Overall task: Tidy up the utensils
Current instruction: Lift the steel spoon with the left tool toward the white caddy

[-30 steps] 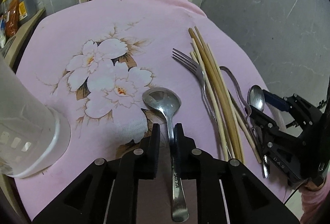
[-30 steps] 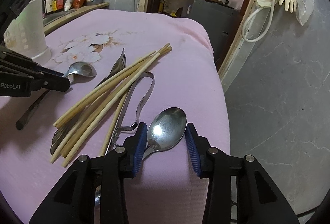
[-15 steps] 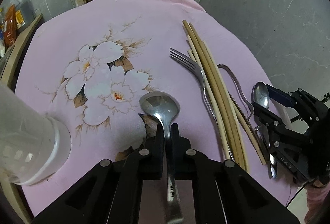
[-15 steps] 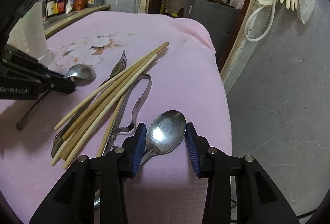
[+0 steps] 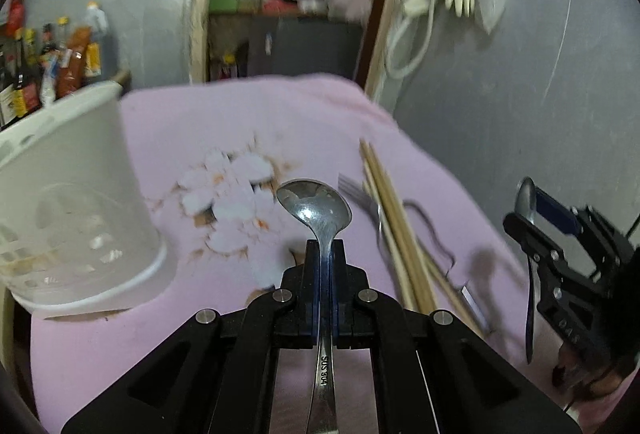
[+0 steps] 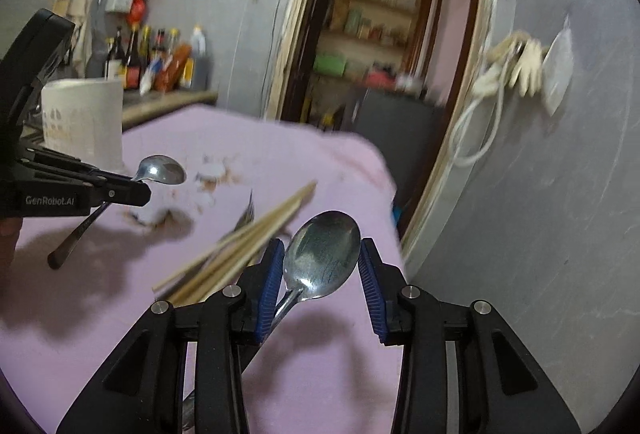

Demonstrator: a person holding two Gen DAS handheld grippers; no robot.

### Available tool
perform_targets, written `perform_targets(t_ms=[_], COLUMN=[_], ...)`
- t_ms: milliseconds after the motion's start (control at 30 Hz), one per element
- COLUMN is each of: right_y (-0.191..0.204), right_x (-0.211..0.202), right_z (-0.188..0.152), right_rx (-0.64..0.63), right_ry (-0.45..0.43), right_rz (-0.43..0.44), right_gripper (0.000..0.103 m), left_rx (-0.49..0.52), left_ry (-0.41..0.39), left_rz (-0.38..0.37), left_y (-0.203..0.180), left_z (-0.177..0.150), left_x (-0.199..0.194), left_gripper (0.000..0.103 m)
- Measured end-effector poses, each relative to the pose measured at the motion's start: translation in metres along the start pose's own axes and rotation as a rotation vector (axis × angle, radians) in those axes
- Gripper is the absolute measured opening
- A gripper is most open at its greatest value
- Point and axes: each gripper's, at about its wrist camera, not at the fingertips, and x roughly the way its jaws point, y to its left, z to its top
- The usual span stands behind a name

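My left gripper [image 5: 325,254] is shut on the neck of a large steel spoon [image 5: 316,206] and holds it above the pink cloth; it also shows in the right wrist view [image 6: 162,170]. My right gripper [image 6: 320,266] is shut on the bowl of a smaller steel spoon [image 6: 322,254], lifted off the cloth; it shows from the left wrist view [image 5: 528,202]. A white perforated utensil holder [image 5: 68,202] stands to the left. Wooden chopsticks [image 5: 394,230], a fork [image 5: 360,196] and metal tongs [image 5: 432,230] lie on the cloth.
The table under the pink floral cloth [image 5: 240,122] ends at the right, with grey floor beyond. Sauce bottles [image 6: 160,62] stand on a counter at the back left. A doorway with shelves [image 6: 372,46] lies behind the table.
Both grippers have risen and tilted up, each lifting its spoon off the cloth. The left jaws closed on the spoon handle a moment earlier.
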Motion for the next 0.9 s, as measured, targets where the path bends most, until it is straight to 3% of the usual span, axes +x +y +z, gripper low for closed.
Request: perform_targets(t_ms=[200,500,667,900], right_y=[0.011,0.027,0.042,0.076], right_x=[-0.022,-0.037,-0.037,-0.012], right_z=[0.013,0.07,0.105,0.151], right_rx=[-0.035,-0.054,-0.035,0.02], right_ry=[-0.184,-0.464,-0.636,-0.742], right_rz=[-0.078,-0.068,-0.057,0.008], right_gripper=[0.036,0.036,0.036,0.036], left_rx=[-0.023,-0.012,-0.039,-0.131], left_ry=[-0.167,-0.487,-0.629,-0.792], left_rz=[0.041,0.142,0.211,0.301], left_y=[-0.002,0.005,0.026,0.085], left_z=[0.004,0.02,0.036,0.051], left_x=[-0.029,-0.098,-0.133,-0.176], left_gripper=[0.002,0.002,0.002,0.003])
